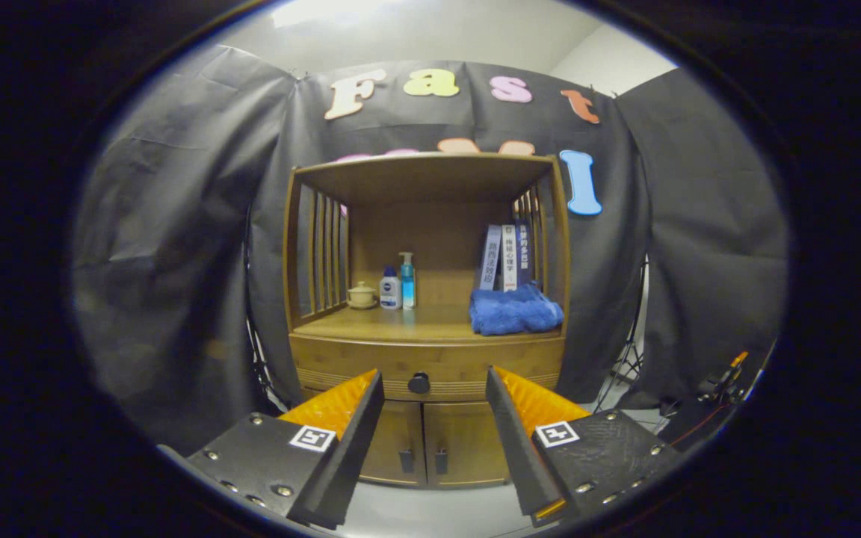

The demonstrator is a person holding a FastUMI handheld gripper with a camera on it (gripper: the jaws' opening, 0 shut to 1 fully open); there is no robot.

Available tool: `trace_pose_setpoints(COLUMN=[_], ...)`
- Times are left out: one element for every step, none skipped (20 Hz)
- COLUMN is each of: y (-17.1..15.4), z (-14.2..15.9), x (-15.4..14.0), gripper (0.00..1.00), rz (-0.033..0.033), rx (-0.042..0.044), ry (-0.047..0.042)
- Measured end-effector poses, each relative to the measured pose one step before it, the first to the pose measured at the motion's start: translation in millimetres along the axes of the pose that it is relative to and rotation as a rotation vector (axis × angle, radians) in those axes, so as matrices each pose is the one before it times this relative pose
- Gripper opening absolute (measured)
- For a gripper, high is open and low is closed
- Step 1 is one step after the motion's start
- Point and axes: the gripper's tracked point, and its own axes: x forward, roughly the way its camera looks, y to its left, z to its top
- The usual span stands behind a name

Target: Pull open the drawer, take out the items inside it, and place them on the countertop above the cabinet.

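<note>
At centre frame stands a wooden cabinet (427, 314), its countertop (393, 326) carrying a small lidded pot (362, 295), two bottles (398, 284), upright books (505, 258) and a folded blue towel (514, 311) at right. Just below, the drawer (427, 368) sits closed, its long axis horizontal, its dark knob (418, 383) facing the camera. The gripper (434, 388) is spread wide, empty, with the knob between its fingertips, apart from both. Two cupboard doors (424, 453) lie beneath.

Wooden countertop (371, 326) carries a lidded pot (362, 294), two bottles (398, 284) (side by side), books (506, 256), blue towel (514, 311).
</note>
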Motion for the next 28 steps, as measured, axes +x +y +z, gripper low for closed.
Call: trace_pose_setpoints(y=[7.29,8.93,5.24,1.74,3.16,3.65,2.9,0.08,-0.58,-2.85,-3.93,-9.46,-4.19,0.0,5.01,-0.49,-0.92,0.76,-0.01,-0.58,0.96,-0.4,1.49,-1.13,-0.66,0.42,-0.01,1.62], z=[-5.08,-4.77,-2.96,-5.42,-5.55,-6.75,-5.98,-7.84,-8.2,-11.0,-8.22,-10.26,-10.53,-11.08,-7.82,-4.03,0.84,2.01,0.54,-0.28,-1.1,-0.35,-1.42,-1.31,-0.92,-4.88,-2.54,-4.64], x=[15.73,17.54,18.4,18.89,17.63,18.33,18.01,17.92,16.49,15.63,13.48,15.58,8.87,14.25,9.71,4.26,-0.53,12.74,-0.58,-1.88,-1.74,-1.02,0.85,3.84,-11.32,-7.01,-9.56,-9.47], gripper=[0.82,0.82,0.82,0.82,0.82,0.81,0.81,0.81,0.8,0.79,0.79,0.74,0.69,0.64,0.59,0.61,0.61,0.44,0.44,0.41,0.4,0.35,0.29,0.25,0.22,0.22,0.22,0.22], rz=[0.01657,0.02006,0.00888,0.0057,0.00426,0.00736,0.00533,-0.00355,-0.00633,-0.01266,-0.02444,-0.04635,-0.0199,0.00943,0.01374,0.00079,-0.0069,-0.00169,-0.00232,-0.00582,-0.0006,-0.00239,-0.00266,-0.00708,-0.00838,-0.00678,-0.00546,-0.00471], rx=[0.0018,-0.00067,-0.00133,0.00181,0.00744,0.01529,0.01305,0.00769,0.004,0.00318,0.00571,-0.00219,-0.00162,0.00534,0.00602,0.00378,0.00074,-0.00476,-0.00418,0.00018,0.00393,-0.00814,-0.00236,-0.02091,-0.00484,0.00593,0.01273,0.01121], ry=[0.01948,0.01125,0.00678,0.00904,0.01364,0.01241,0.01542,0.01417,0.02762,0.0243,0.02241,0.03237,0.0304,0.027,0.01959,0.00531,0.00432,-0.0097,-0.00389,-0.00664,0.00772,0.0078,0.00849,0.01917,0.00887,0.01065,0.00117,0.00496])
